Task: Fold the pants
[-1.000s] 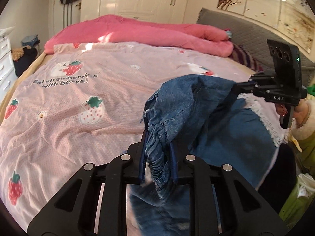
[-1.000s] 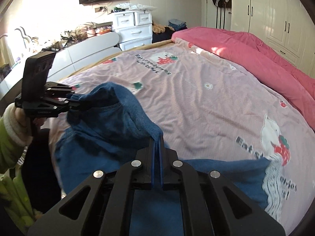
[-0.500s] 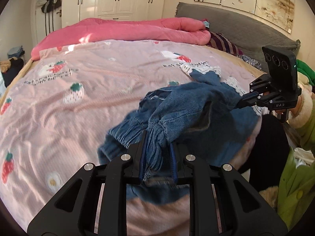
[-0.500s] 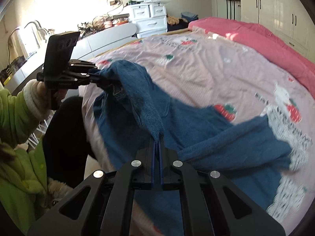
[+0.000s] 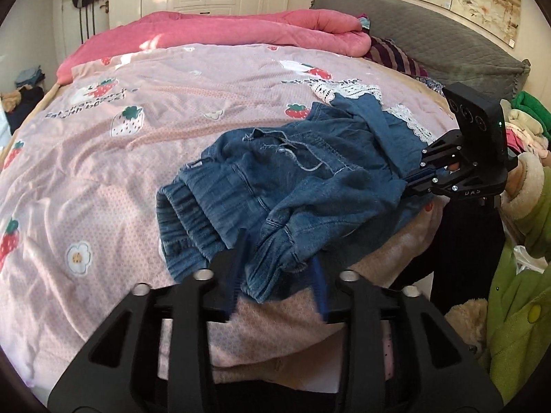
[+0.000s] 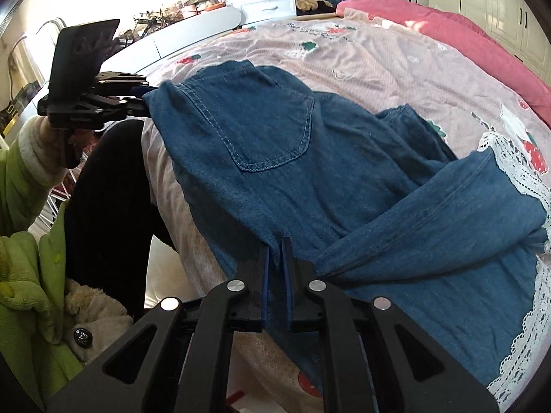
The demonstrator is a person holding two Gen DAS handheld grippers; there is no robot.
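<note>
1. My left gripper point(image 5: 277, 275) sits low at the near edge of the bed, its blue fingers spread apart with the elastic waistband of the denim pants point(image 5: 303, 186) lying loose between them; nothing is pinched.
2. My right gripper point(image 6: 275, 268) is a different story: its fingers are pressed close on a thin fold of the pants point(image 6: 282, 158), clamped tight.
3. From the left wrist view, the right gripper point(image 5: 411, 186) reaches in from the right and bites the fabric at the far side of the bundle.
4. From the right wrist view, the left gripper point(image 6: 143, 98) sits at the waist corner of the pants.
5. The pants lie on the pink strawberry-print bedspread point(image 5: 137, 158), near its front edge, back pocket point(image 6: 272, 127) facing up, one leg folded across.
6. White lace trim point(image 6: 516, 168) edges the leg hems.
7. A rolled pink duvet point(image 5: 224, 34) lies across the far end of the bed.
</note>
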